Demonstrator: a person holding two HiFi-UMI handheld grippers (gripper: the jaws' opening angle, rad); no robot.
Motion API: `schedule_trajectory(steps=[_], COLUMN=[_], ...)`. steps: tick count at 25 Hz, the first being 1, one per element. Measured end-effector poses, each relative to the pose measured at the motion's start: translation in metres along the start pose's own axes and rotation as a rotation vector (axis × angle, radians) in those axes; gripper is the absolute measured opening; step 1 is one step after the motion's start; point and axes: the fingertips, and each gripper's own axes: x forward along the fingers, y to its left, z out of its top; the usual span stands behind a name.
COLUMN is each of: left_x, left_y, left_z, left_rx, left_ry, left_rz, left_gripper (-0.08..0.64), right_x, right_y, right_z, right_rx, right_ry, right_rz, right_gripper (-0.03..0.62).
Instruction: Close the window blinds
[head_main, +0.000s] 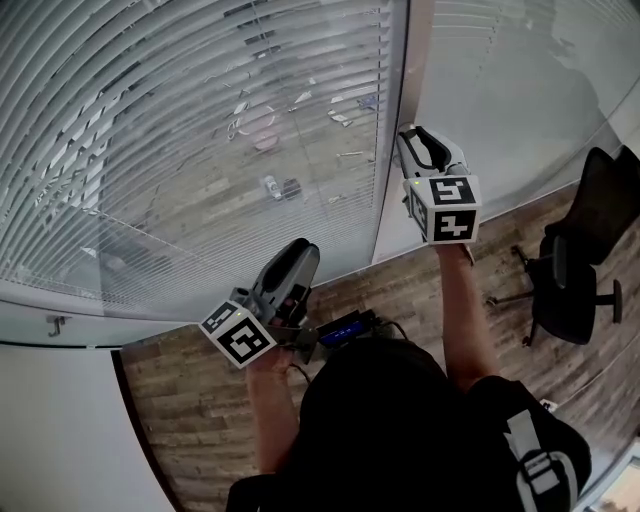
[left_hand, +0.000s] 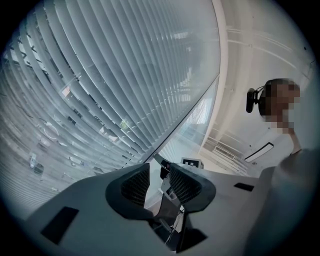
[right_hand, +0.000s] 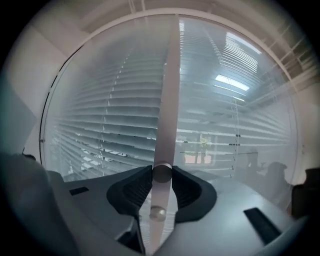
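Right gripper (head_main: 412, 140) raised on an outstretched arm, roughly level, jaws clamped on a small round metal knob (right_hand: 161, 173) on the pale vertical post (head_main: 395, 120), left gripper (head_main: 298, 252) lower, ribbed dark pads (left_hand: 135, 185) apart and empty, thin horizontal slatted blinds (head_main: 180, 130) flanking the post

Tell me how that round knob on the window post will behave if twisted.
The round knob looks smooth and metallic, so the right gripper may slip on it. It sits fixed on the window post, so it will probably turn in place rather than come away.
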Motion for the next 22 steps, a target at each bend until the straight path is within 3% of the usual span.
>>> schedule_trajectory(steps=[2,7,9,10,12,17,20,22], left_x=[0.0,0.001,0.002,0.002,0.002,-0.001,-0.001,-0.001], left_y=[0.0,-0.001,-0.001,-0.001,-0.001,0.0,0.0,0.0], left_z=[0.0,-0.001,-0.001,-0.002,-0.002,-0.001,-0.002,-0.002], left_rx=[0.0,0.006,0.006,0.006,0.006,0.005,0.005,0.006], left_ry=[-0.002,0.0,0.001,0.002,0.004,0.003,0.003,0.003], left_rz=[0.002,0.0,-0.004,-0.004,-0.003,0.002,0.003,0.003], left_gripper=[0.124,0.124,0.124,0.124,0.124,0.124,0.124,0.124], right_x=[0.001,0.002,0.004,0.004,0.002,-0.002,0.0,-0.001], right_y=[-0.003,-0.008,-0.007,-0.006,-0.003,0.006,0.007,0.005], right_z=[-0.002,-0.005,-0.005,-0.004,-0.004,-0.004,0.0,0.0], right_rx=[0.17,0.786,0.905,0.904,0.77,0.093,-0.091,-0.109], right_ry=[-0.012,-0.066,-0.081,-0.087,-0.092,-0.037,-0.012,-0.002], right_rz=[0.041,0.249,0.309,0.319,0.297,0.073,-0.009,-0.036], right_gripper=[0.13,0.13,0.13,0.13,0.13,0.152,0.15,0.13])
